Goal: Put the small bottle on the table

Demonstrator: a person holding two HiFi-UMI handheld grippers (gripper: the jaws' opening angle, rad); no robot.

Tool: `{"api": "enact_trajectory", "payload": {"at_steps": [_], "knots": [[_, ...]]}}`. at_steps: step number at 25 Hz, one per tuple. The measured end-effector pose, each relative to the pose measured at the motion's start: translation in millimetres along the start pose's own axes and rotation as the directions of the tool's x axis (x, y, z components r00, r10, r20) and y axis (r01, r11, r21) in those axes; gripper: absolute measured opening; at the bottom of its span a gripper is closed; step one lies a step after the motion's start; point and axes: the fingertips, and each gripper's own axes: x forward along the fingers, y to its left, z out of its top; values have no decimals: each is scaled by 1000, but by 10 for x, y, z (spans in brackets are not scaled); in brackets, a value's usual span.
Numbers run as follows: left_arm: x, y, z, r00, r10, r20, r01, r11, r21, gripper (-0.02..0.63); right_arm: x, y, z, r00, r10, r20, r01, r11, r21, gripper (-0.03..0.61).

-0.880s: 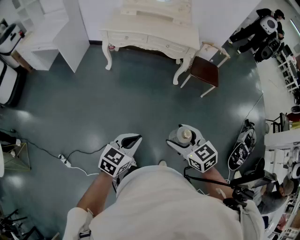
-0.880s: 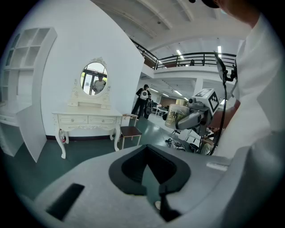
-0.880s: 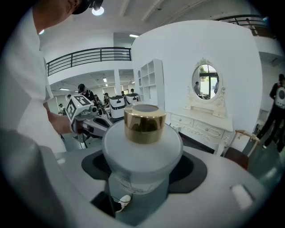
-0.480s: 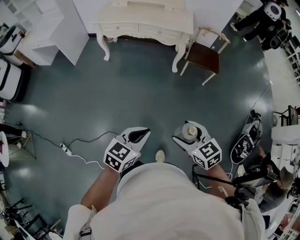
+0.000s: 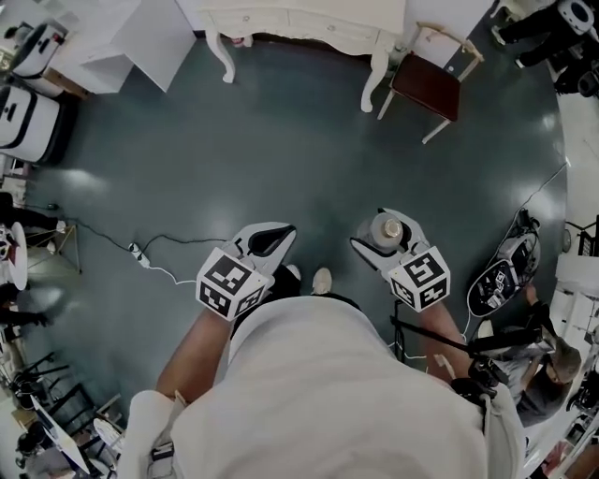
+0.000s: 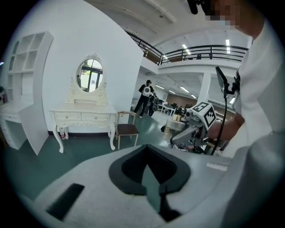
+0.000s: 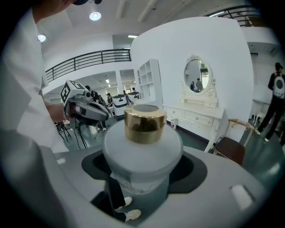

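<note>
1. Right tongs [image 5: 377, 236] grip the small bottle [image 7: 142, 151]: both jaws press against its frosted white body, and its gold cap stands upright above them.
2. Left tongs [image 5: 271, 240] are closed with the jaw tips together, and nothing sits between them.
3. Both tongs are held side by side in front of the person's body and tilt downward over the dark green floor [image 5: 281, 150]. The bottle hangs in the air above that floor, not resting on anything.
4. The worktop [image 5: 318, 21], a cream dressing table with drawers and curved legs, stands well ahead of both tongs, far from the bottle.
5. An oval mirror [image 6: 90, 76] rises from the back of the worktop, as the left gripper view shows.
6. A chair [image 5: 426, 86] with a dark seat stands just beside the worktop, ahead of the right tongs.
7. A thin cable [image 5: 168, 245] lies on the floor off to the outer side of the left tongs.
</note>
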Motion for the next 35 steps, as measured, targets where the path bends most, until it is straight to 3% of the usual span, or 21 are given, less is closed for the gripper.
{"api": "enact_trajectory", "payload": {"at_steps": [6, 10, 17, 22, 29, 35], "knots": [[-16, 469, 43, 1000, 25, 14, -25, 1000, -18, 3, 437, -120, 249, 1000, 6, -6, -6, 1000, -13, 341], [-32, 1031, 116, 999, 6, 44, -5, 1000, -17, 3, 911, -168, 562, 1000, -8, -21, 7, 999, -44, 341], [-427, 2269, 698, 996, -41, 78, 38, 998, 43, 3, 1953, -228, 1614, 999, -42, -13, 42, 997, -63, 341], [-735, 3157, 850, 996, -39, 75, 35, 997, 65, 3, 2759, -246, 2318, 999, -44, 14, 45, 996, -78, 341], [-911, 4013, 1020, 994, 1, 106, -1, 1000, -3, 3, 3491, -415, 2940, 1000, -13, -4, 13, 995, -102, 341], [-795, 4714, 1229, 992, 42, 116, -40, 999, -25, 3, 4123, -819, 3316, 1000, 15, -4, -15, 993, -116, 341]]}}
